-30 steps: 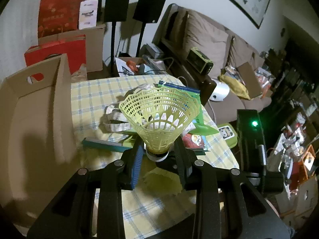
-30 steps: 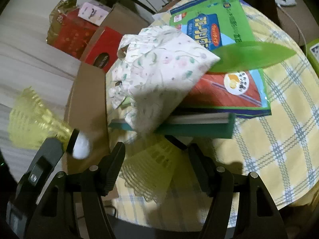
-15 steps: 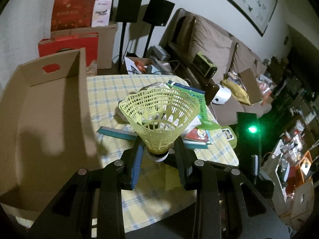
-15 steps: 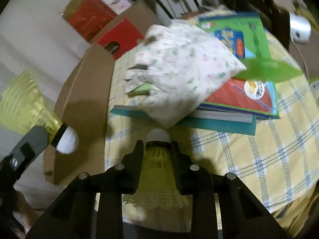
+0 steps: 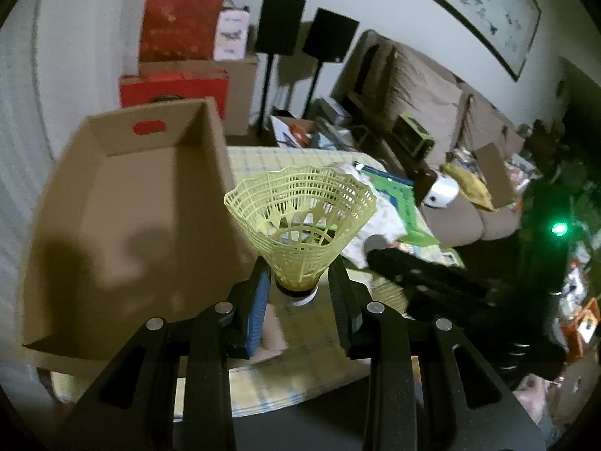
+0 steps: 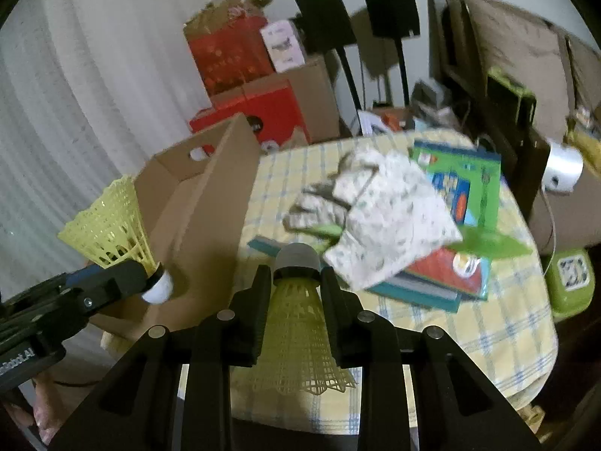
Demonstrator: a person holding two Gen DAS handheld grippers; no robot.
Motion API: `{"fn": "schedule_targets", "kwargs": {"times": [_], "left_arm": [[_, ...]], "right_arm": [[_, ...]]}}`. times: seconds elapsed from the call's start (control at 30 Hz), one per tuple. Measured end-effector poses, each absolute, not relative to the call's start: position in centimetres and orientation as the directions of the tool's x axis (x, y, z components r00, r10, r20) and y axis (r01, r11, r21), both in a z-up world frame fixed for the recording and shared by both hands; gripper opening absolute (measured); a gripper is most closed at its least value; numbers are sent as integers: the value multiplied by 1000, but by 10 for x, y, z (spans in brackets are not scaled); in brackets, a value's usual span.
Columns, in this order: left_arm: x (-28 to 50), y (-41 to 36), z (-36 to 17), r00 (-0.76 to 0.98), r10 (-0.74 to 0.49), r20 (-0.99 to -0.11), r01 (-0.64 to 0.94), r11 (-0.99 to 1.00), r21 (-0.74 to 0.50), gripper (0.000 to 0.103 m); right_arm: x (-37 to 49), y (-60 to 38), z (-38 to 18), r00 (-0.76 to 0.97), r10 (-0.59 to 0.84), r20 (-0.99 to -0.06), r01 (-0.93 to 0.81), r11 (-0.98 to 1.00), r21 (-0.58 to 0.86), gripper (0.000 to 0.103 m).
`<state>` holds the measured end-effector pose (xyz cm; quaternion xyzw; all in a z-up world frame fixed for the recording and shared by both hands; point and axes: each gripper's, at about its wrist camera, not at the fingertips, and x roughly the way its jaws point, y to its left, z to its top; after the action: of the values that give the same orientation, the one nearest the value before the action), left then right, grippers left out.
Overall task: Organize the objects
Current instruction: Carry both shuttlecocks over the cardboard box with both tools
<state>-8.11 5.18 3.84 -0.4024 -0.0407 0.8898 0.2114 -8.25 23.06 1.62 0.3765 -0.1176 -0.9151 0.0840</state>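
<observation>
My left claw (image 5: 298, 287) is clamped on a yellow shuttlecock (image 5: 300, 221) at its cork end. The mesh skirt opens away from the camera, toward 12 o'clock. In the left wrist view this shuttlecock is in the air at the near right corner of the cardboard box (image 5: 124, 218). The box fills the 9 to 11 o'clock sector of the view and stands open, with a handle cut-out in its far wall.

My right claw (image 6: 296, 282) is closed on a second yellow shuttlecock (image 6: 296, 338). The fingers press the narrow neck just behind the cork. The cork points to 12 o'clock. The skirt trails back between the arms of the claw, toward the camera. This shuttlecock is held clear above the yellow checked cloth of the bench (image 6: 499, 323).

In the right wrist view, the left claw and its load appear at 9 o'clock, beside the box wall. A floral cloth item (image 6: 379, 221) lies at 1 o'clock on a stack of books (image 6: 447, 278), with a green leaf-shaped piece (image 6: 496, 244) just beside it. A small green container (image 6: 571, 278) sits at 3 o'clock, at the bench edge. The view is partly blurred.
</observation>
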Motion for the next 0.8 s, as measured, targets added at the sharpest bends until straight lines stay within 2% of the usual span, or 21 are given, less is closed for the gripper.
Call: {"fn": "schedule_targets", "kwargs": {"times": [0.37, 0.8], "left_arm": [[-66, 26, 49, -647, 331, -686, -281, -941, -189, 29], [-76, -24, 56, -685, 254, -683, -189, -967, -171, 29]], "right_arm": [[-71, 204, 50, -758, -203, -621, 119, -977, 175, 26], [-83, 148, 80, -774, -266, -575, 214, -964, 159, 27]]}}
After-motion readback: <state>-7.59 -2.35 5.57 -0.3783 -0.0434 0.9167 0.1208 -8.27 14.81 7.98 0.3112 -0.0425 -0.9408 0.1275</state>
